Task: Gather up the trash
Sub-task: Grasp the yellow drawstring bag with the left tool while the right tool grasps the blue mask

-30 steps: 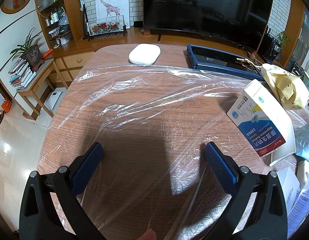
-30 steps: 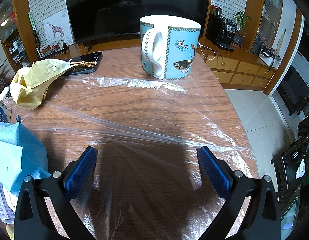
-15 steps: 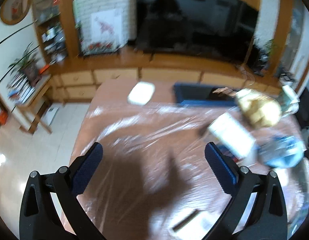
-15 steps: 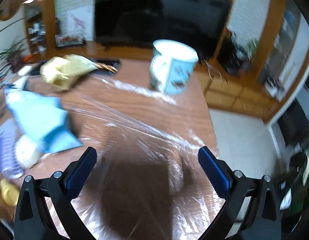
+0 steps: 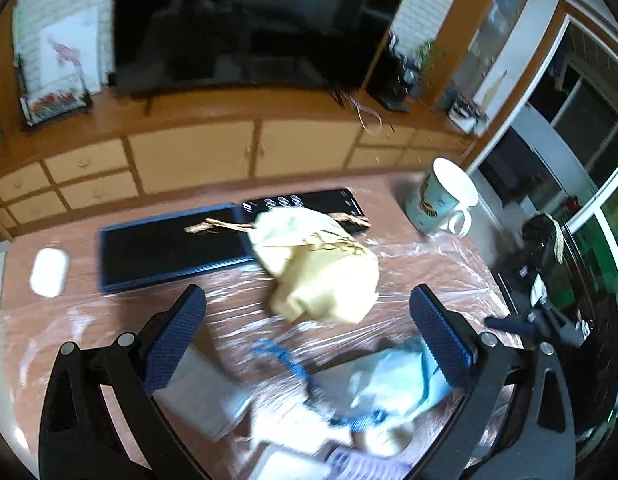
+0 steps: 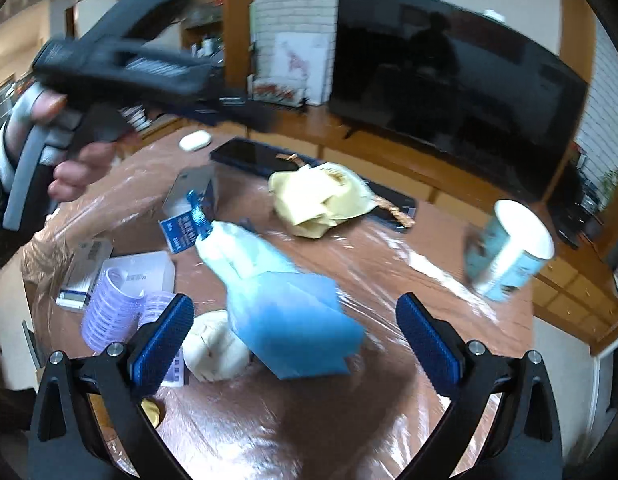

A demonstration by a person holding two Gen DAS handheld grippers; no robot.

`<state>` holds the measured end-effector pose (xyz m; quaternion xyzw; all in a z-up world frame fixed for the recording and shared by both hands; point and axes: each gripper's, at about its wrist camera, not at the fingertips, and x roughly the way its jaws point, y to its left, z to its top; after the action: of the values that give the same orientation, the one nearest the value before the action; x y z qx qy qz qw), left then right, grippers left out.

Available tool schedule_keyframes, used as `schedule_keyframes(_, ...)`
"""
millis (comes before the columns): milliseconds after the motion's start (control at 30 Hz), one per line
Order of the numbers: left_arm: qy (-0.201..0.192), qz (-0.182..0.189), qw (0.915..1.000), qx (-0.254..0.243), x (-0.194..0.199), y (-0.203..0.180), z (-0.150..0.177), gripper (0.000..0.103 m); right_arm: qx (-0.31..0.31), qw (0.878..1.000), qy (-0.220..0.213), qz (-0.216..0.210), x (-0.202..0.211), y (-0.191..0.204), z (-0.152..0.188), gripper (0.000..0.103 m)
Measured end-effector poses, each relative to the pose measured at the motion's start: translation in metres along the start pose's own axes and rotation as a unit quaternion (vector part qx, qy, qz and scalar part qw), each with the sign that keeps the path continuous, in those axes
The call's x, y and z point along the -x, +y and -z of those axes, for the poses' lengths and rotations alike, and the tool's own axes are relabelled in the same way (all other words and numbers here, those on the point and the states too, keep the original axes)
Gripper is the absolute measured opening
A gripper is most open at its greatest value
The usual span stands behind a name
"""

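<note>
Ahead of the right gripper, between its spread fingers, a folded bag lies on the table. Beyond it sits crumpled paper. A mug stands to the right; boxes, possibly cartons, lie left.

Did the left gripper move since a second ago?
Yes. The left gripper rose and swung right: the white pad that lay ahead now sits far left, and the yellow bag is now between its open jaws.
</note>
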<state>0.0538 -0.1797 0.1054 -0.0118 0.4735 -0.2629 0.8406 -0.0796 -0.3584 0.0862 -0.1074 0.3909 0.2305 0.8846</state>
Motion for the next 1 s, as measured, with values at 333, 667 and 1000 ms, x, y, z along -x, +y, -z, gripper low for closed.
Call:
schedule_keyframes(333,0.103,0.038,0.9939,0.01,-0.069,-0.008,-0.013,0.101,0.002,0.998,0.035,-0.053,-0.039,-0.006,-0.011,0.099)
schedule_keyframes(667,0.152,0.009,0.9884,0.003,-0.095,-0.005,-0.013,0.101,0.006,0.996,0.051,-0.078,-0.063,0.002,-0.02,0.099)
schedule_keyframes(1000,0.162,0.038,0.986,0.0,-0.101,-0.005,-0.009,0.074,-0.088,0.986,0.072,-0.123,-0.09,-0.046,-0.019,0.074)
